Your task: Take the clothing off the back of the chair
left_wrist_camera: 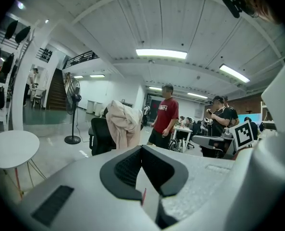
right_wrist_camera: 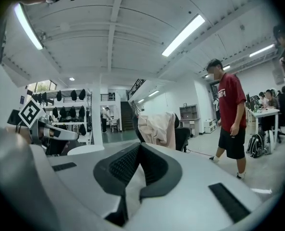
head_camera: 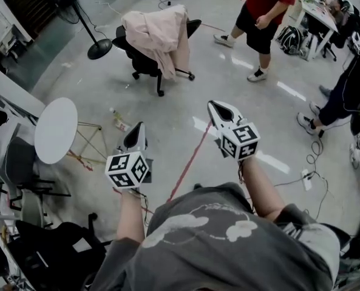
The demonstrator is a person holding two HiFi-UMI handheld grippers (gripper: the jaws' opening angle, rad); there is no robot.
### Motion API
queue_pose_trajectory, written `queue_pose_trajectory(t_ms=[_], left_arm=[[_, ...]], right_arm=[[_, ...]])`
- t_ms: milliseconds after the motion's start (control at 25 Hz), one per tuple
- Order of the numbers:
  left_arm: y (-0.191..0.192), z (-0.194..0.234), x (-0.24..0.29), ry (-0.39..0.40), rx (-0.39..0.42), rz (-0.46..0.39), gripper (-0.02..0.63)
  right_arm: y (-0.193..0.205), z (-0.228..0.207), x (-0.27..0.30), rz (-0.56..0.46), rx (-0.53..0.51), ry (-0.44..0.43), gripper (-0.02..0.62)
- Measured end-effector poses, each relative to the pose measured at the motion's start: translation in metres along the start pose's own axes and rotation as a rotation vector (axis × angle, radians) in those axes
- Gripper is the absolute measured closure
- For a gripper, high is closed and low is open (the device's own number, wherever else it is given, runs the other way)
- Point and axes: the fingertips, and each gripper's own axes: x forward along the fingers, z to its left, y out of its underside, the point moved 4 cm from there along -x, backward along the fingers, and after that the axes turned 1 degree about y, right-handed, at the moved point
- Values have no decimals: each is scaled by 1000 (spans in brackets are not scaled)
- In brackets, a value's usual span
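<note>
A pale pink garment (head_camera: 158,34) hangs over the back of a black wheeled office chair (head_camera: 144,62) across the floor from me. In the left gripper view the garment (left_wrist_camera: 122,125) on the chair (left_wrist_camera: 101,137) lies straight ahead; in the right gripper view the garment (right_wrist_camera: 157,128) sits just beyond the jaws. My left gripper (head_camera: 135,137) and right gripper (head_camera: 221,111) are held out in front of me, well short of the chair. Both sets of jaws meet at the tips with nothing between them.
A person in a red shirt (head_camera: 261,17) stands right of the chair. A standing fan (head_camera: 98,47) is to its left. A round white table (head_camera: 56,130) and dark chairs are at my left. A red cable (head_camera: 189,160) runs across the floor; desks and seated people fill the right.
</note>
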Motion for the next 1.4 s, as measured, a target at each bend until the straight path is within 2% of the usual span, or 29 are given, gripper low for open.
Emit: queue_pose_trajectory(t_ms=[280,720,1000,1400], left_arm=[[-2,-6,28,-36,7,-8,606],[-13,4,84,-19,27,7,606],[-30,38,140,-6,11,12,606],[-79,114,203,-27,11,-13,606]], right_arm=[[8,-39,10,25,21,3,601],[4,-78,49,32,45,30,601],[-9,-98,108,35,44,30,601],[-42,-111,213,38,71,36,584]])
